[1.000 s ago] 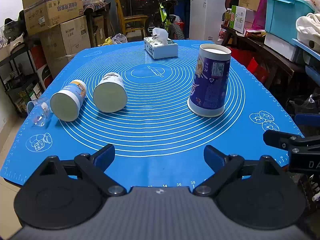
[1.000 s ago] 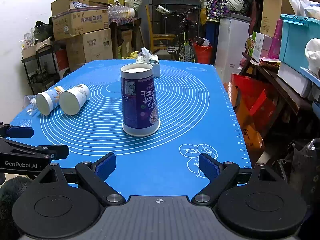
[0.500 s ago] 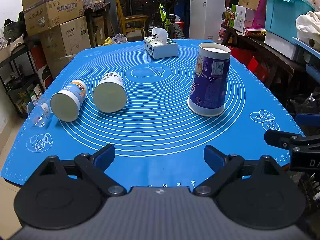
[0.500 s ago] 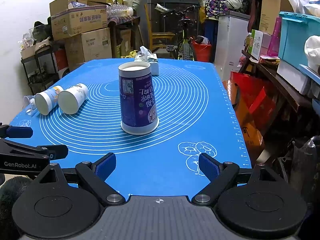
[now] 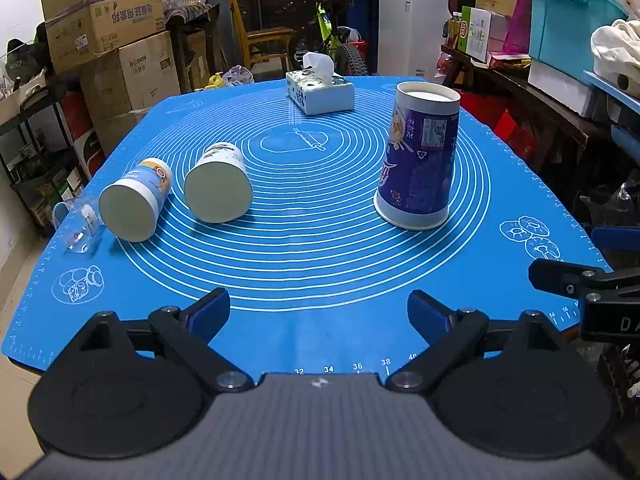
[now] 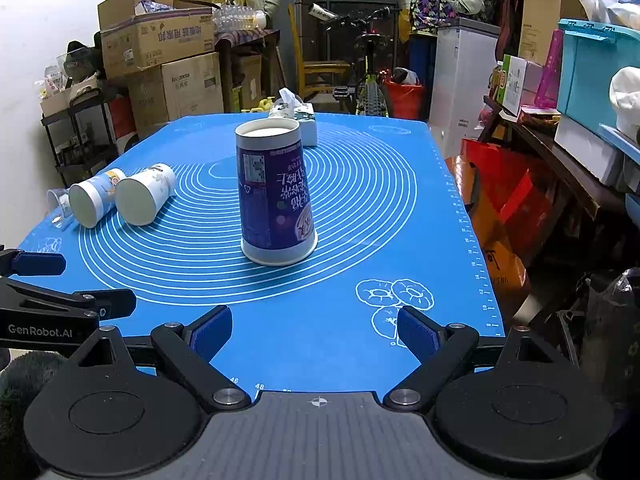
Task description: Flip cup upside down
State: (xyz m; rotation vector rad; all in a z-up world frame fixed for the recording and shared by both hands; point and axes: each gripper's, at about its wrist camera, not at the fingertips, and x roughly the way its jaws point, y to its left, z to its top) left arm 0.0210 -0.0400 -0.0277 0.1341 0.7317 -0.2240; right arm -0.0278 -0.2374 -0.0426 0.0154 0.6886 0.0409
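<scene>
A tall purple paper cup stands upside down on the blue mat, wide rim down; it also shows in the right wrist view. Two smaller white cups lie on their sides at the left, also seen in the right wrist view. My left gripper is open and empty near the mat's front edge. My right gripper is open and empty, in front of the purple cup and apart from it.
A tissue box sits at the mat's far end. A small clear plastic cup lies at the left edge. Cardboard boxes, a bicycle, and shelves with bins surround the table.
The right wrist view has shifted slightly so the purple cup sits a little further left in it. The cups have not moved and both grippers stay open.
</scene>
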